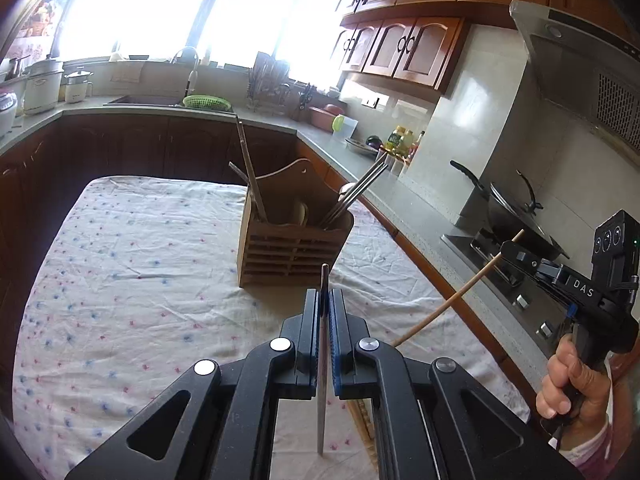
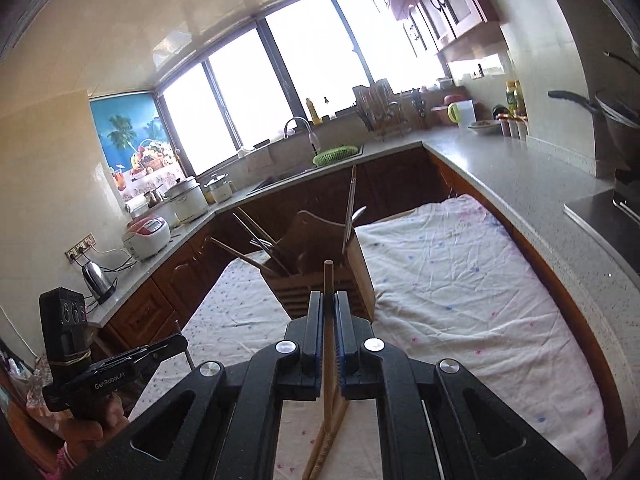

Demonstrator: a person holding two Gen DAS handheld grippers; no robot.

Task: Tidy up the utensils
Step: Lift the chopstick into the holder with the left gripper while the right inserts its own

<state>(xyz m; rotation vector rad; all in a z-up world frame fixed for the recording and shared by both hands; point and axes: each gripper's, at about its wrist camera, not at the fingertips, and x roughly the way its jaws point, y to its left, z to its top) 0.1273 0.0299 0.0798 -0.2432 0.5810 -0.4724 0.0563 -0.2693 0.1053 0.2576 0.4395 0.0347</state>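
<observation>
Item 1: left gripper (image 1: 325, 312), fingers closing tight on a thin dark metal chopstick (image 1: 322, 360); stick standing roughly upright between the pads, tip poking just above them, lower end hanging below, over the cloth. Item 2: right gripper (image 2: 329, 320), fingers pinching a light wooden chopstick (image 2: 328, 344), w/ a 2nd wooden stick seeming to run alongside lower down; can't tell if both are clamped. In left wrist view the same right gripper (image 1: 514, 254) is sitting out past the table's right edge, above the worktop by the stove, its wooden stick (image 1: 452, 300) slanting down-left toward the table. Item 3: wooden utensil holder (image 1: 292, 240), slatted front, standing on the table (image 1: 120, 280) (floral cloth) near the far edge, right of centre; directly ahead of the left gripper, apart from it, no contact. Contents: wooden sticks leaning in the left compartment, a wooden spoon-like piece in the middle, metal chopsticks (image 1: 360, 192) + a spoon fanning out of the right one. In right wrist view the holder (image 2: 320, 276) is lying just beyond the fingertips, slightly left. Item 4: right hand (image 1: 576, 384) gripping the right handle. Background: wok (image 1: 516, 216) on stove, green basket (image 1: 206, 102) by sink.
</observation>
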